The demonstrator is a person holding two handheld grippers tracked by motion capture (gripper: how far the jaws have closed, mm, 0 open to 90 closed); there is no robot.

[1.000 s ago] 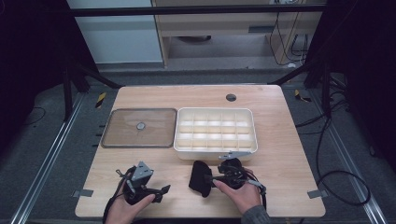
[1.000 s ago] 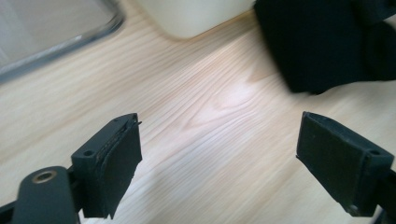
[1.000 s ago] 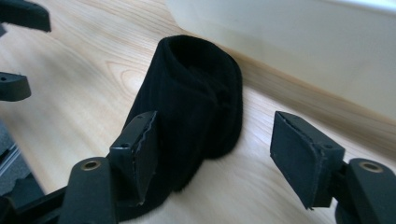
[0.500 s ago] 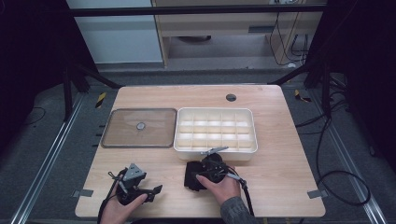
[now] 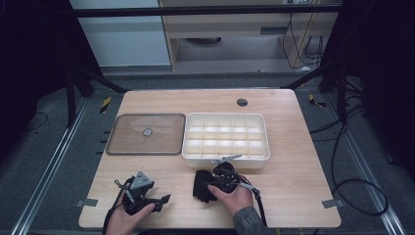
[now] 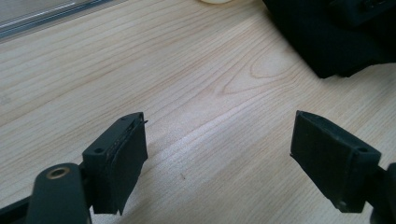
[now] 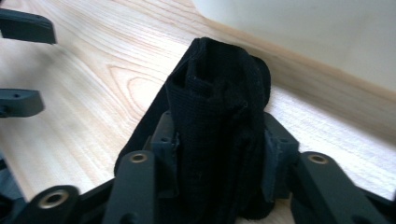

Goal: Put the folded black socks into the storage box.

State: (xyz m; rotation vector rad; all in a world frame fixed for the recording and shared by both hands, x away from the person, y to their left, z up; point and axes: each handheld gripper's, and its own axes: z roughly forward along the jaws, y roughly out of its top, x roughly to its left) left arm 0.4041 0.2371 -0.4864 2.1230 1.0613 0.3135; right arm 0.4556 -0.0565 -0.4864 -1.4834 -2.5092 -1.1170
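A black cloth bundle (image 5: 199,184) lies on the wooden table (image 5: 293,186) just in front of the white tray. My right gripper (image 5: 208,185) comes at it from the right. Its jaws have just been closing, and in the right gripper view both pads press the sides of the black cloth (image 7: 219,93) held in the right gripper (image 7: 219,154). My left gripper (image 5: 161,201) rests low at the table's front left and points right, with its jaws wide apart. In the left gripper view the left gripper (image 6: 219,154) has bare wood between its jaws, and the cloth (image 6: 327,42) lies farther off.
A white compartment tray (image 5: 267,147) stands at mid table, its wall (image 7: 303,37) close behind the cloth. A flat clear lid (image 5: 122,142) with a small round knob lies to the left of it. A dark cable hole (image 5: 242,102) sits near the far edge.
My right gripper has moved left onto the black cloth and closed its jaws on it. The left gripper has stayed at the front left.
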